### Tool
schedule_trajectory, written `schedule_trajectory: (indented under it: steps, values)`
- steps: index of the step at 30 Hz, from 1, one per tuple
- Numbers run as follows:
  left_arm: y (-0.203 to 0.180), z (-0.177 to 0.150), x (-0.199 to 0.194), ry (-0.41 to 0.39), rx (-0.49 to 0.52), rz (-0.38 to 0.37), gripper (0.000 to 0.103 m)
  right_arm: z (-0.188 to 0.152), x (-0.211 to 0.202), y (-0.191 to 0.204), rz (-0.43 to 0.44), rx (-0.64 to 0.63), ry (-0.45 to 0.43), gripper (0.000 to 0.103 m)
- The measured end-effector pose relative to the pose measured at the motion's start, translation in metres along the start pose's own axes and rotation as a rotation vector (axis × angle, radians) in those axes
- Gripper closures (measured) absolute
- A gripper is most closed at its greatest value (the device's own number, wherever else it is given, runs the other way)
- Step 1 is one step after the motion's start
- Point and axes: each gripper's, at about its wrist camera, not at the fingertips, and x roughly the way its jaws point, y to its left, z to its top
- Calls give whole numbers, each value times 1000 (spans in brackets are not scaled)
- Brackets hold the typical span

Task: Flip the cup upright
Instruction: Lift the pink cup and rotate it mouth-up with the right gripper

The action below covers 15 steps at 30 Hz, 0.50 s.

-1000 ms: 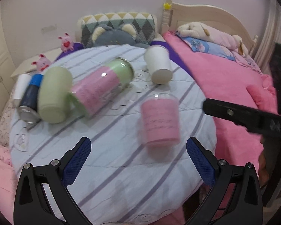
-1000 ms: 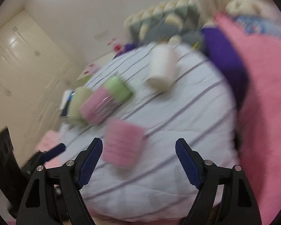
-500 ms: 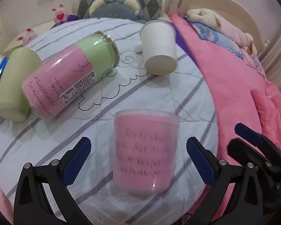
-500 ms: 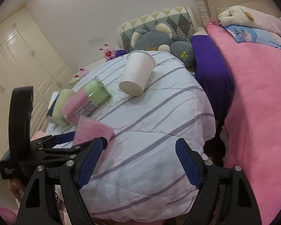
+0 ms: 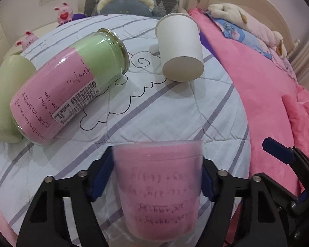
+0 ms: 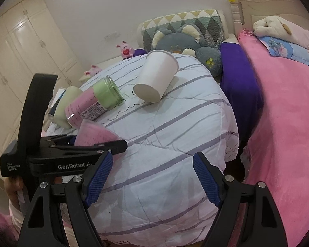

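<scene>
From the left wrist, the left tongs (image 5: 157,177) were clenched on the pink cup (image 5: 158,193), blue pads pressed to its sides at six o'clock of the quilt-covered round bench (image 5: 175,113). The wide end pointed away, the narrow end toward the camera. A glass jar (image 5: 70,88) lay at ten o'clock, a white paper cup (image 5: 180,49) at one.

From the right wrist, the right tongs (image 6: 152,180) hung released, holding nothing; the pink cup (image 6: 94,133) sat at nine o'clock.

I judged the grasp made; next comes a wrist roll.
</scene>
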Motion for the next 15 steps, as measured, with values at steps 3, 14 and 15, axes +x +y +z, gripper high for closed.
schedule_trajectory:
  steps: [3, 14, 15]
  values:
    - [1, 0, -3, -20, 3, -3, 37, -3, 0, 0, 19, -1, 8, 21]
    - [3, 5, -30, -225, 35, 44, 37, -7, -1, 15, 36, -53, -2, 21]
    - [2, 5, -32, -253, 42, 57, 37, -8, 0, 17, 37, -60, -8, 21]
